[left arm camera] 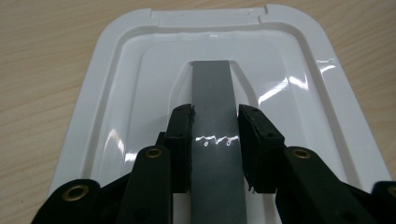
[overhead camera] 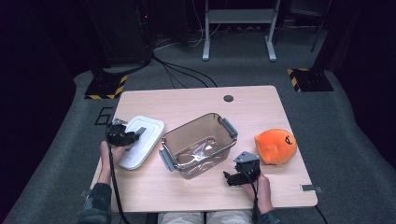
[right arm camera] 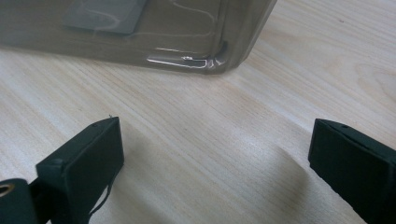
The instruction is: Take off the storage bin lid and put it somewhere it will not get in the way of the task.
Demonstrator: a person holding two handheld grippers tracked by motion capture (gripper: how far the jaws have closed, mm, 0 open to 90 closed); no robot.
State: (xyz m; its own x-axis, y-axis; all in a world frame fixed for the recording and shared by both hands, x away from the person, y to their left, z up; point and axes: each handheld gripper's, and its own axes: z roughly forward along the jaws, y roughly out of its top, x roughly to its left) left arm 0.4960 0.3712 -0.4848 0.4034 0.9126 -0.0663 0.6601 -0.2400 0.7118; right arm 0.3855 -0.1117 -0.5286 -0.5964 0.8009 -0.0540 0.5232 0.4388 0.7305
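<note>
— So, where is the white lid [left arm camera: 140,88], and what is the left gripper [left arm camera: 215,135] doing with it?

— It lies flat on the wooden table [overhead camera: 261,107], at the person's left, just beside the clear plastic container [overhead camera: 198,144]. The left gripper is down on it, and its two black jaws are closed narrowly on the grey handle strip [left arm camera: 215,93] that runs along the lid's middle, one jaw against each side.

— And the right gripper [right arm camera: 212,163]?

— It sits low over bare table just in front of the container's near corner, with its jaws spread wide and nothing between them.

— Anything else on the table?

— An orange plush toy [overhead camera: 275,146] rests to the right of the container, apart from it. The container stands open, with something small and clear at its bottom.
</note>
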